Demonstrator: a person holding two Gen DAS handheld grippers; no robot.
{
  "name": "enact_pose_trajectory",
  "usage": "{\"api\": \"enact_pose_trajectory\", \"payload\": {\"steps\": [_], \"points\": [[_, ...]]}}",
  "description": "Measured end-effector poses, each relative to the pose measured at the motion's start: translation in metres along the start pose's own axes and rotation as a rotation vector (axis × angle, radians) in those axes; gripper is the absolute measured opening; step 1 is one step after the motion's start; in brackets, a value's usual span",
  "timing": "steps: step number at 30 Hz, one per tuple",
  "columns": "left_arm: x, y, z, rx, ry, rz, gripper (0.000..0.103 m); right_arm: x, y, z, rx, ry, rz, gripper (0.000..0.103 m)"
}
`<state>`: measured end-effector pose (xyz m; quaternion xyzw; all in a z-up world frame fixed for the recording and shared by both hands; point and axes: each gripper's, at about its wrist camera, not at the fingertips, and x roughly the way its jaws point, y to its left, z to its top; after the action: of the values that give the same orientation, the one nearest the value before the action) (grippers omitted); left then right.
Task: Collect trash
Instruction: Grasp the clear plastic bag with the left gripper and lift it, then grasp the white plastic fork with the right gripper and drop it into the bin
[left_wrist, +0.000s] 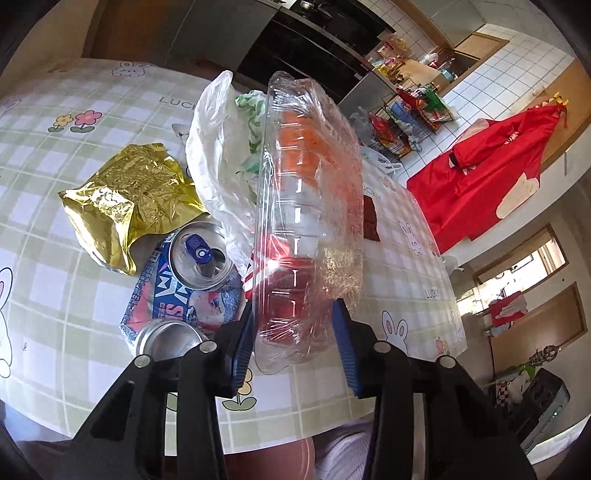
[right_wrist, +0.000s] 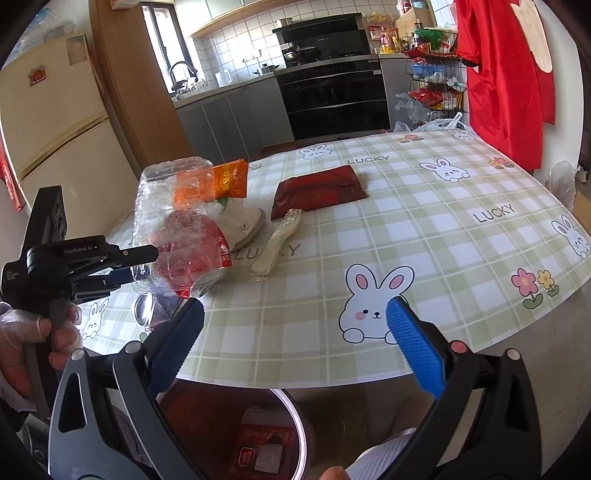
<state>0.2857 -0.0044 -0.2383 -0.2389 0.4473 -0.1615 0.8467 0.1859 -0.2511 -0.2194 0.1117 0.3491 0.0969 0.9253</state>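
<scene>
Clear, crinkled plastic fills the space between the blue pads of the left tongs (left_wrist: 295, 332): a clamshell container (left_wrist: 306, 206), stood on edge, with the pads pressing its near end from both sides. The jaws are drawn in most of the way around it. The right tongs (right_wrist: 295, 325) hang wide open with nothing between them, just short of the worktop's (right_wrist: 424, 229) near edge.

Taking the container as the landmark, a white plastic bag (left_wrist: 210, 147) leans right behind it, with a crumpled gold foil wrapper (left_wrist: 125, 199) further off on that side. Near its gripped end sit two opened drink cans (left_wrist: 201, 254) on a blue printed wrapper (left_wrist: 155, 295). On its other side, seen from the right wrist camera, an orange sachet (right_wrist: 231, 179) pokes out from behind it, a pale plastic spoon (right_wrist: 277, 242) lies just beside it, and a dark red pouch (right_wrist: 317, 192) lies a little further out on the checked cloth.

Below the worktop's edge, on the near side of the container, stands a round bin (right_wrist: 295, 417) with a red packet (right_wrist: 266, 443) already lying inside. So I judge the job barely started: one piece binned, the container now in grip but not yet carried over, and the bag, foil, cans, wrappers, spoon and pouch all left to clear.
</scene>
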Motion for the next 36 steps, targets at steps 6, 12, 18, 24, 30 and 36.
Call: {"api": "enact_pose_trajectory", "payload": {"steps": [6, 12, 18, 24, 30, 36], "points": [[-0.024, -0.028, -0.002, 0.12, -0.063, -0.058, 0.023, 0.0, 0.002, 0.003, 0.004, 0.001, -0.001, 0.097], [-0.046, -0.055, -0.013, 0.233, -0.098, -0.131, 0.015, -0.002, 0.004, 0.005, 0.003, -0.004, -0.001, 0.097], [-0.06, -0.064, -0.011, 0.267, -0.134, -0.201, 0.015, -0.003, 0.007, 0.004, -0.007, -0.002, -0.002, 0.097], [-0.092, -0.059, 0.0, 0.264, -0.23, -0.24, 0.015, 0.006, 0.001, 0.01, 0.016, 0.033, 0.045, 0.097], [-0.141, -0.033, -0.001, 0.235, -0.361, -0.162, 0.015, 0.057, -0.006, 0.037, 0.024, 0.066, 0.025, 0.089], [-0.173, 0.021, -0.023, 0.142, -0.411, -0.042, 0.015, 0.146, 0.005, 0.061, -0.049, 0.227, 0.017, 0.053]]}}
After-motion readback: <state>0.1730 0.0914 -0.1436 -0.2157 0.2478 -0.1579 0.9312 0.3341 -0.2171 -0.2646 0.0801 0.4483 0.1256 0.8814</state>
